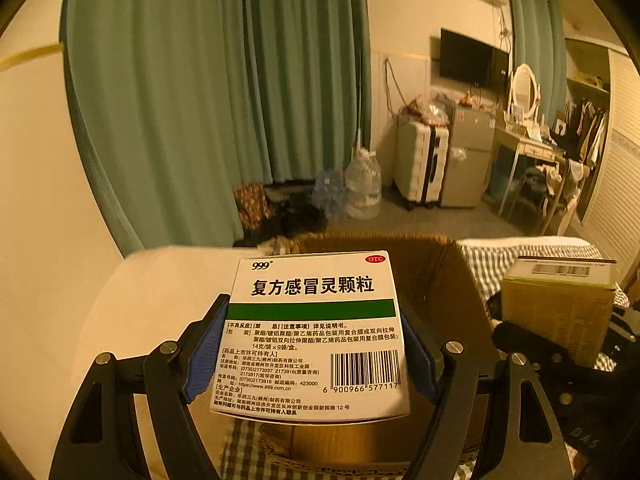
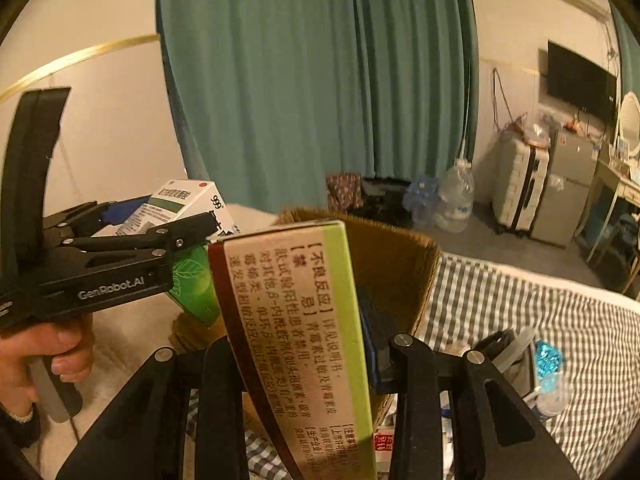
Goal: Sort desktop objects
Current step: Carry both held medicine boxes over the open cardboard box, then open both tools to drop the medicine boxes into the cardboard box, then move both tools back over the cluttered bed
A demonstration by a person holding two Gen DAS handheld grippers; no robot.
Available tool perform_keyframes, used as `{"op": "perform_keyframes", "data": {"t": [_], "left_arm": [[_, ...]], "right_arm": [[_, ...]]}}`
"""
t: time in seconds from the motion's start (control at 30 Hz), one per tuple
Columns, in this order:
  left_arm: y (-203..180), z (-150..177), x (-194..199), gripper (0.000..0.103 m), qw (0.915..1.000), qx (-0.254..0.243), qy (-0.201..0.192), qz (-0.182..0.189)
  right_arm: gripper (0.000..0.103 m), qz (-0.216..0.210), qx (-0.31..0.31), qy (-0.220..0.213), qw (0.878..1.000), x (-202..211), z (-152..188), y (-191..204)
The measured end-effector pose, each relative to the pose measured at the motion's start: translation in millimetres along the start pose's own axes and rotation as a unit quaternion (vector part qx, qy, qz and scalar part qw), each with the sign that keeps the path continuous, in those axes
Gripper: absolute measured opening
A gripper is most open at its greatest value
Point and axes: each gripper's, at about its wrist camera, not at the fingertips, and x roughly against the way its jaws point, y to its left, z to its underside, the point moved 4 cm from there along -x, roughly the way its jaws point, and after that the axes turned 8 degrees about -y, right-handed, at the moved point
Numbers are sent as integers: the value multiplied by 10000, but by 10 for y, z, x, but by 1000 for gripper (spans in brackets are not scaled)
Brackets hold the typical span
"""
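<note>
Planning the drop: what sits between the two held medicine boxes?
The open cardboard box, in the left wrist view, between white box and tan box.

Both grippers closed on held loads, tilted downward

The left gripper is seen at the lower centre of its own view, its blue pads spread wide and pressed on both sides of what is held. The right gripper is clamped much narrower at lower centre. A hand is wrapped round the left gripper's handle at lower left of the right view.
</note>
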Motion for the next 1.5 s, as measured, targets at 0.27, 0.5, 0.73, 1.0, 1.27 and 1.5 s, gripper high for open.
{"op": "perform_keyframes", "data": {"t": [0.27,0.5,0.73,1.0,1.27,1.5], "left_arm": [[-93,234,-403,79,9978,-64,660,-17],[-35,388,-523,79,9946,27,1029,-87],[-16,372,-478,81,9934,84,1145,-88],[9,54,-69,86,9989,132,404,-188],[-99,-290,330,103,9988,433,-237,18],[-390,-497,725,103,9953,325,-902,167]], "right_arm": [[32,30,-97,604,9981,-450,231,-69],[33,181,-82,1026,9945,-649,413,-110],[39,143,30,1113,9937,-681,422,-46],[66,299,206,431,9984,-308,128,18],[93,555,93,-502,9972,243,-180,-64],[102,836,-86,-1419,9863,915,-380,-287]]}}
